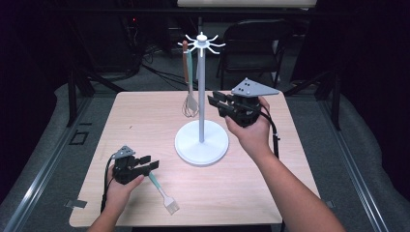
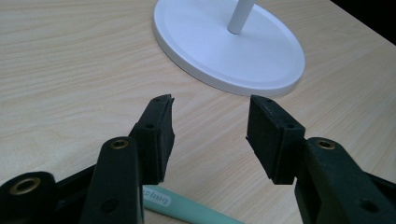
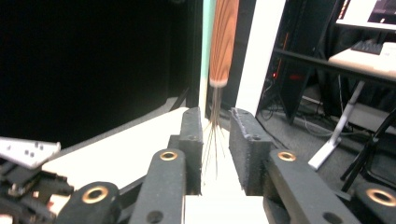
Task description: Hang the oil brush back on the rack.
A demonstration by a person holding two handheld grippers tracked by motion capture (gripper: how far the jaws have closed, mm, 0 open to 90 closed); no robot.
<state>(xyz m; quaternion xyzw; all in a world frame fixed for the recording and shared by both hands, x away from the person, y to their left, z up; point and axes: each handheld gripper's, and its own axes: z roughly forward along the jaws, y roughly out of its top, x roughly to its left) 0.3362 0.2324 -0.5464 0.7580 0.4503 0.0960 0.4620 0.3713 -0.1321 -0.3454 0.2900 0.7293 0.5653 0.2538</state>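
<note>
A white utensil stand (image 1: 201,145) rises from a round base in the middle of the table, with hooks at its top. A whisk (image 1: 190,106) with a wooden handle hangs from it, beside a mint-handled utensil (image 1: 191,72). My right gripper (image 1: 213,100) is level with the whisk's wires, just to their right. In the right gripper view its jaws stand apart around the thin wires (image 3: 214,140) without pressing on them. My left gripper (image 1: 151,163) rests open at the front left, over the mint handle (image 2: 187,210) of a brush (image 1: 164,193) lying flat.
The stand's base (image 2: 233,51) lies just beyond my left jaws. A folding chair (image 1: 256,43) and dark frames stand behind the table. The wooden tabletop (image 1: 145,121) has bare room at the left and front right.
</note>
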